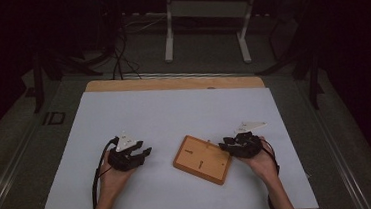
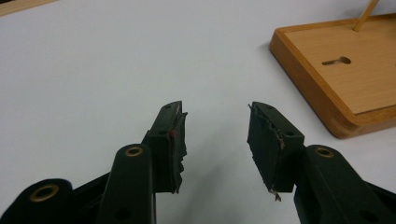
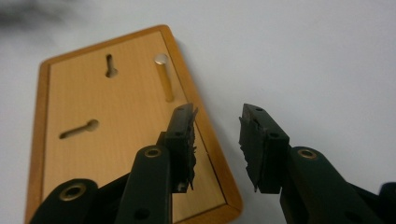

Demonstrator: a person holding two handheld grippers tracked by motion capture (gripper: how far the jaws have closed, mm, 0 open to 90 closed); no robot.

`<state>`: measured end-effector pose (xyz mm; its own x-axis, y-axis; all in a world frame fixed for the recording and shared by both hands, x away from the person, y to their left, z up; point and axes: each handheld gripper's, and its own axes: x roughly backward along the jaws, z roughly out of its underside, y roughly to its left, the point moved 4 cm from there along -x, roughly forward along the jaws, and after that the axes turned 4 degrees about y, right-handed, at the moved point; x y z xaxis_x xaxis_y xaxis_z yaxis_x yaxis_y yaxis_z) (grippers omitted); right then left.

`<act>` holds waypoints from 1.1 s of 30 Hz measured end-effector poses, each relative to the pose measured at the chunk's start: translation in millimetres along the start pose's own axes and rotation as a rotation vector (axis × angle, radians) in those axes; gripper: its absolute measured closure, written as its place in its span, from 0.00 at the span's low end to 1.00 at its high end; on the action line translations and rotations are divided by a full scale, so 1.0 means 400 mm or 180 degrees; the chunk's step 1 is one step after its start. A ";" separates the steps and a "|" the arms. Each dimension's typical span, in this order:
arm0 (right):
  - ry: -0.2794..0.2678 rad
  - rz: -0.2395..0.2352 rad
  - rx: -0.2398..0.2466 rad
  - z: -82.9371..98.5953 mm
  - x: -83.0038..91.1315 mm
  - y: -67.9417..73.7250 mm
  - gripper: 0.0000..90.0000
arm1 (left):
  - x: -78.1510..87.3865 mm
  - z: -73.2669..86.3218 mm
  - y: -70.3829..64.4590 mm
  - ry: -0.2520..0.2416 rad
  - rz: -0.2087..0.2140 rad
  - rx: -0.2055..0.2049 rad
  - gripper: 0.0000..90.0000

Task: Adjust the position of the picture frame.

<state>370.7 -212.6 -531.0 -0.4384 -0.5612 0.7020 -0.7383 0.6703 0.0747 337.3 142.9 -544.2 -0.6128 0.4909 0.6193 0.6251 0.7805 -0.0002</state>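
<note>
A flat wooden board (image 1: 202, 159) with two keyhole slots and one upright peg (image 3: 163, 77) lies on the white table cover, between the two hands. My left gripper (image 1: 146, 151) rests left of the board, open, with nothing between its jaws; the left gripper view shows the board's corner (image 2: 327, 98) off to the right. My right gripper (image 1: 223, 144) sits at the board's right edge, open and holding nothing. In the right gripper view one of its fingers (image 3: 183, 135) hangs over the board's edge (image 3: 205, 135), just short of the peg.
The white cover (image 1: 174, 110) spans a wooden table (image 1: 171, 81) with bare room behind and to both sides of the board. Beyond the table stand a white desk frame (image 1: 204, 22) and dark stands on a grey floor.
</note>
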 end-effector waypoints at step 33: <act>-0.0203 -0.0001 0.0008 -0.035 -0.116 0.076 0.92 | -0.005 -0.001 -0.001 0.0029 0.0050 0.0011 0.62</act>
<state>375.9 -159.4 -551.5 -0.4698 -0.5913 0.6555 -0.7398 0.6688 0.0731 338.5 141.7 -544.9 -0.5985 0.4996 0.6263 0.6329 0.7741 -0.0127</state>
